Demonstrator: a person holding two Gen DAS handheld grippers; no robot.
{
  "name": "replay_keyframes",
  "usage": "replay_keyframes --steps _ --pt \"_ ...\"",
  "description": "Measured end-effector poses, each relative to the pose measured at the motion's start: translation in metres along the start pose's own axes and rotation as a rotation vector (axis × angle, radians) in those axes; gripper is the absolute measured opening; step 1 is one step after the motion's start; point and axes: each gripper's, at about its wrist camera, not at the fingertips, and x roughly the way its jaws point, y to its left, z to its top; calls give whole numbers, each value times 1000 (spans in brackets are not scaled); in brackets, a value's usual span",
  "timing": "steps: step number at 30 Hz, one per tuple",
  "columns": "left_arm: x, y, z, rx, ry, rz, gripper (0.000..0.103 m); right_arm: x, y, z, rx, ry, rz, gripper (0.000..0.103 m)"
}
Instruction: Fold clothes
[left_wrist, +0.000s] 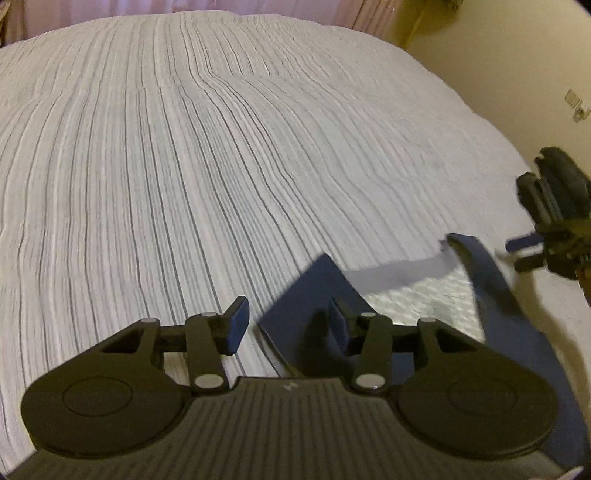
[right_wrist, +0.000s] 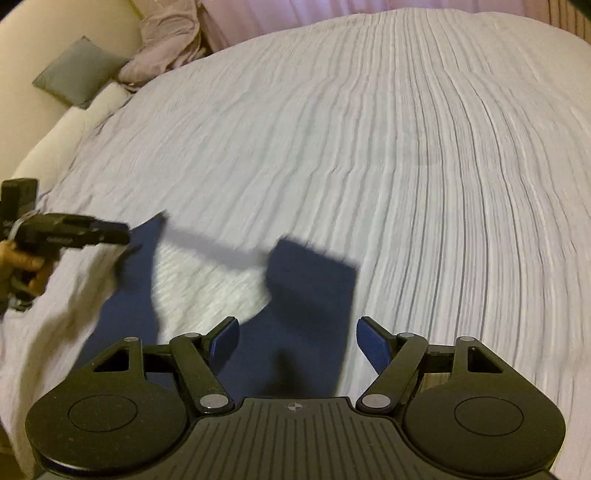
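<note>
Dark navy garment lies on white grey-striped bedspread. Left gripper jaws apart above it; right gripper likewise, holding nothing.

Dark navy garment, blurred, spread flat on the striped bed cover at its near edge, two legs or sleeves splayed apart with bare cover showing between them.
</note>
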Motion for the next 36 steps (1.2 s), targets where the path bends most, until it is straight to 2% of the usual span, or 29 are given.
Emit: replay_keyframes --steps 3,4,5,9,10,11,12,13,14,15,17,21,24,26,28,31,32,33,34,35,36 --pt "14 5 0 17 32 -14 42 24 -18 16 -34 -1 29 74" --pt "17 6 -1 22 40 -22 42 31 -23 20 -48 4 49 72" --pt "19 7 -1 24 49 -33 42 38 -28 24 -61 10 68 63" --pt "22 13 1 10 92 -80 40 58 -46 28 -40 62 183 61" --pt "24 10 2 28 109 -87 40 61 -51 28 -26 75 210 55" --pt "25 7 3 49 126 -91 36 64 -54 27 -9 88 228 40" --pt "25 4 3 69 142 -96 28 65 -57 25 11 99 240 32" --pt "23 0 3 92 159 -103 22 67 -60 24 30 113 250 13" --pt "20 -4 3 121 171 -103 11 65 -59 21 39 123 253 6" --pt "17 -10 3 156 176 -88 0 61 -58 19 42 130 255 5" --pt "6 -21 5 210 146 -59 0 48 -55 20 45 115 243 4" --pt "-38 -39 35 251 -14 -45 1 -1 -50 40 38 -31 153 3" --pt "-45 -50 63 280 -69 -33 1 -38 -46 55 33 -139 84 3" --pt "-33 -55 72 295 -66 0 1 -55 -46 63 35 -193 37 3" --pt "-13 -57 71 279 -39 39 2 -50 -48 64 7 -196 -37 3" --pt "28 -58 52 205 32 107 5 -30 -56 55 17 -172 -81 4" --pt "37 -58 45 177 49 125 7 -21 -57 49 17 -160 -102 10" --pt "42 -56 38 145 55 135 16 -14 -56 42 14 -148 -131 21" --pt "42 -53 30 109 48 131 20 -9 -55 36 16 -148 -164 48" --pt "37 -50 24 85 36 127 27 -8 -53 30 25 -163 -189 63" --pt "31 -48 19 72 26 128 31 -12 -52 25 34 -182 -200 65"
